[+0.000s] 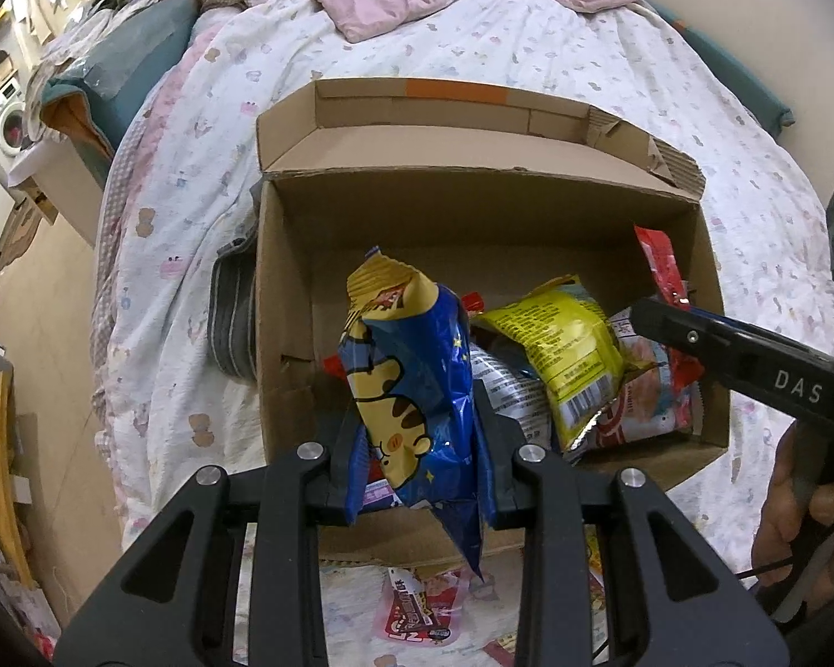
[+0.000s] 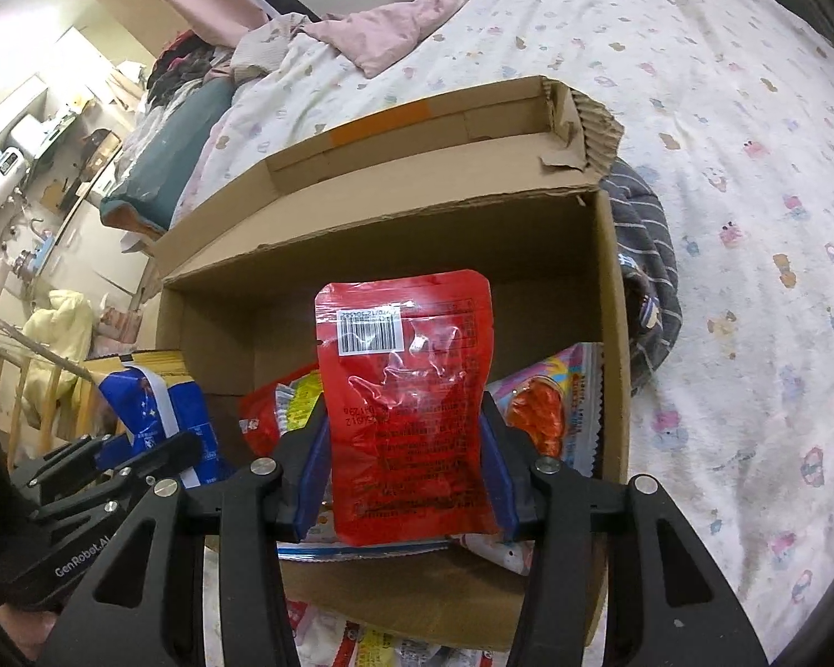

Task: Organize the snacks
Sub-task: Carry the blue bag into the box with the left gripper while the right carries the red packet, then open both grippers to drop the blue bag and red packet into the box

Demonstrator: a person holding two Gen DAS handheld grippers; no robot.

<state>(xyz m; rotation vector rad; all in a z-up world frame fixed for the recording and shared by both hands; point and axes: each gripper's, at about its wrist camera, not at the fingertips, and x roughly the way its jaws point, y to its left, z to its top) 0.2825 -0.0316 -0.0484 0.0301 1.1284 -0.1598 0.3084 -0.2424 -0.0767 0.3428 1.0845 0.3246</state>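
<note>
We hold a snack in each gripper over the open cardboard box (image 1: 283,289) that sits on the bed's patterned quilt (image 1: 528,55). Our left gripper (image 1: 417,467) is clamped on a blue and yellow snack bag (image 1: 411,383) printed with a cartoon tiger; the bag stands upright between the fingers, above the box's near left part, its lower tip hanging past the near wall. Our right gripper (image 2: 403,478) grips a red pouch (image 2: 408,406), barcode side facing the camera, upright above the near middle of the box.

Inside the box, toward the right, lie a yellow packet (image 1: 561,356), a silver packet (image 1: 506,389) just beside it, and a pink and white packet (image 2: 561,389) against the right wall. More packets (image 1: 417,606) lie on the quilt in front of the box. A grey striped garment (image 2: 645,278) is bunched against the box's outer side.
</note>
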